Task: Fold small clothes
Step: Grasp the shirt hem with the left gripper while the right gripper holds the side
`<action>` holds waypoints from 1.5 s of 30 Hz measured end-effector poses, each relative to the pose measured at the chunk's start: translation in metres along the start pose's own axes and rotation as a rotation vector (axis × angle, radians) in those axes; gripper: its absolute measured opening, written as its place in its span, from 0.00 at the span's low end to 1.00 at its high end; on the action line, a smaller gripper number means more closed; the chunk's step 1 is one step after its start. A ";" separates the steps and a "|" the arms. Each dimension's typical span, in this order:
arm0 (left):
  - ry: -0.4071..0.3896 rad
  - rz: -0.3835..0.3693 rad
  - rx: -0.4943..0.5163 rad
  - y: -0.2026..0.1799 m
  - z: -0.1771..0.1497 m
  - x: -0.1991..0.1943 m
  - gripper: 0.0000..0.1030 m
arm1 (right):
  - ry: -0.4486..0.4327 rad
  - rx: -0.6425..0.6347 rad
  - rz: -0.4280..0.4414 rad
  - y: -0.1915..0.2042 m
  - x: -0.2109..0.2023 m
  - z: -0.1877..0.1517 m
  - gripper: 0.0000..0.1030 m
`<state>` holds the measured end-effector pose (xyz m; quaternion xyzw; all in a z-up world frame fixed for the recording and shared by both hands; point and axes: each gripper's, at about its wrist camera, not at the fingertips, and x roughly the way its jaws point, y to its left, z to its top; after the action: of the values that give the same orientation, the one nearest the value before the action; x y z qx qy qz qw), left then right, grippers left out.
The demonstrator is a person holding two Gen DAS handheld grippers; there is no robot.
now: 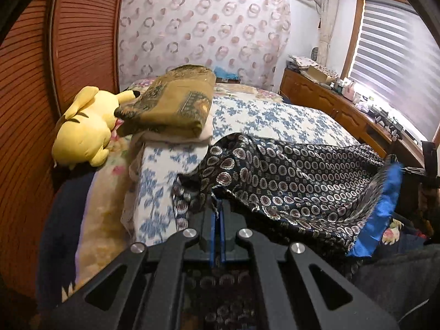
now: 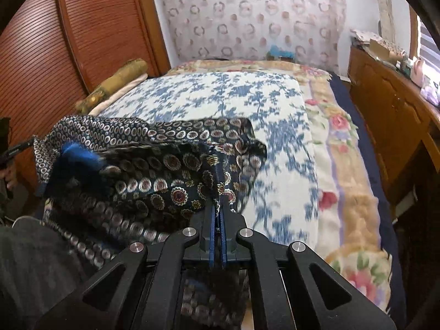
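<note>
A dark navy garment (image 1: 297, 176) printed with small rings and medallions hangs stretched between my two grippers above the bed. My left gripper (image 1: 217, 206) is shut on one corner of it, the cloth pinched between the blue pads. In the right wrist view the same garment (image 2: 154, 170) drapes to the left, and my right gripper (image 2: 218, 189) is shut on its other corner. A bright blue band (image 1: 385, 206) edges the garment's far side, seen blurred (image 2: 77, 154) from the right. Part of the cloth falls under each gripper's body.
The bed carries a blue-and-white floral sheet (image 2: 220, 96) over a flowered blanket (image 2: 349, 165). A yellow plush toy (image 1: 85, 126) and a folded olive blanket (image 1: 176, 107) lie at the left by the slatted wooden wardrobe (image 1: 82, 41). A cluttered wooden dresser (image 1: 343, 107) runs along the right under the window.
</note>
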<state>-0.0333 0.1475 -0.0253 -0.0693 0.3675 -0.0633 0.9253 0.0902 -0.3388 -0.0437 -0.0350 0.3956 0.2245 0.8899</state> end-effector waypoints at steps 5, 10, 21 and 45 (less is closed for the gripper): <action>0.004 0.021 0.017 -0.001 0.002 -0.001 0.03 | 0.026 -0.005 -0.016 0.002 -0.002 -0.003 0.03; -0.020 0.001 0.029 -0.003 0.015 -0.011 0.12 | -0.008 -0.030 0.004 0.007 -0.014 0.006 0.18; -0.011 -0.005 0.077 -0.015 0.039 0.017 0.58 | -0.082 -0.036 -0.061 -0.002 -0.025 0.036 0.33; 0.088 -0.025 -0.049 0.023 0.052 0.107 0.49 | -0.018 0.092 -0.016 -0.020 0.098 0.075 0.02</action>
<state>0.0811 0.1565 -0.0637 -0.0935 0.4083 -0.0690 0.9054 0.2077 -0.3023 -0.0657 0.0048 0.3970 0.1995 0.8959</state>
